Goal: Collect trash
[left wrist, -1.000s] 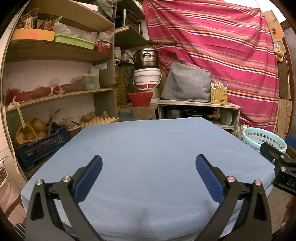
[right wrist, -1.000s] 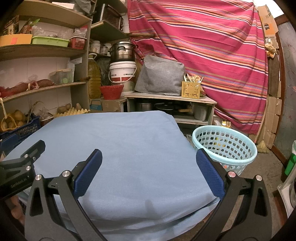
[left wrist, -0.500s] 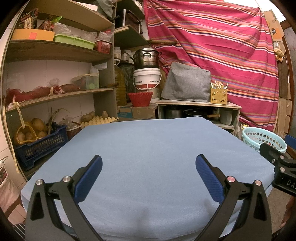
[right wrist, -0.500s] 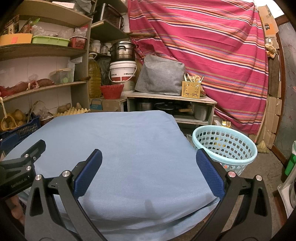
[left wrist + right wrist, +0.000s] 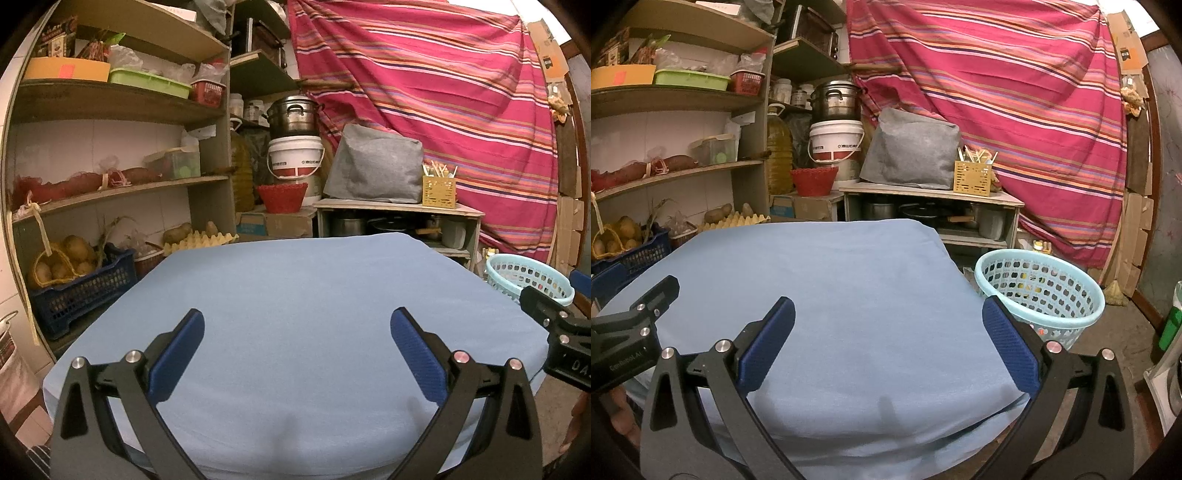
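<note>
A light-blue cloth covers the table (image 5: 295, 295), also shown in the right wrist view (image 5: 831, 288). No trash shows on it. A pale turquoise perforated basket (image 5: 1039, 295) stands on the floor right of the table, with a few small items visible through its holes; it shows in the left wrist view too (image 5: 528, 275). My left gripper (image 5: 295, 332) is open and empty over the table's near edge. My right gripper (image 5: 886, 325) is open and empty over the near right part of the table. Each gripper shows at the edge of the other's view.
Wooden shelves (image 5: 118, 188) with boxes, potatoes and a blue crate (image 5: 77, 291) stand at the left. A low cabinet (image 5: 931, 195) with a grey cover, a yellow holder and pots stands behind the table. A striped red cloth (image 5: 1015, 92) hangs at the back.
</note>
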Tool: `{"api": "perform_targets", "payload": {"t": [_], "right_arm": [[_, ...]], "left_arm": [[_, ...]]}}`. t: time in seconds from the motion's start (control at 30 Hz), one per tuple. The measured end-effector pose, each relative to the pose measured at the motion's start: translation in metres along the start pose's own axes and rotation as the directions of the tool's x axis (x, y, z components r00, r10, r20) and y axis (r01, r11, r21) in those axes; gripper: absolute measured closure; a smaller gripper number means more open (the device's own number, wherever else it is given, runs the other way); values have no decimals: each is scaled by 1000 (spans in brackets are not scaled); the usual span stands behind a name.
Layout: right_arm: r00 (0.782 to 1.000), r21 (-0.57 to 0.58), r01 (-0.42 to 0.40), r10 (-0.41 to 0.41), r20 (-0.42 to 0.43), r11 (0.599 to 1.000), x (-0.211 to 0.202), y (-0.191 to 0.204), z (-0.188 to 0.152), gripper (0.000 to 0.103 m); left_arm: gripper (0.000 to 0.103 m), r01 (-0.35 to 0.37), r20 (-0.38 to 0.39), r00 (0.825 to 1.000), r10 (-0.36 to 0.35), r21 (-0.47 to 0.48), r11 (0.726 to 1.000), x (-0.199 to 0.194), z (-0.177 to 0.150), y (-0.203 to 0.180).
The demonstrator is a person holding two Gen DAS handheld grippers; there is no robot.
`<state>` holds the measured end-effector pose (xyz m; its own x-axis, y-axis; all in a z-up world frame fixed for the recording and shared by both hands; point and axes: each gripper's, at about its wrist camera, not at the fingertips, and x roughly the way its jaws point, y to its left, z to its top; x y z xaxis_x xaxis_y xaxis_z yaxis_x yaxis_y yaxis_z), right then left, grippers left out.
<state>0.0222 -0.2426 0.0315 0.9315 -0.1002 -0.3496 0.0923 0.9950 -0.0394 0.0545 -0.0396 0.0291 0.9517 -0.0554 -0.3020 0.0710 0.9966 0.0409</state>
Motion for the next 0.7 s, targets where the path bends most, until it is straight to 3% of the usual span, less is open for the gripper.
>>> {"api": "perform_targets", "payload": {"t": [0.7], "right_arm": [[1000, 1, 1, -1, 0, 1000, 1, -3, -2, 4]], "left_arm": [[4, -5, 19, 1000, 5, 10, 1000, 0, -5, 8]]}}
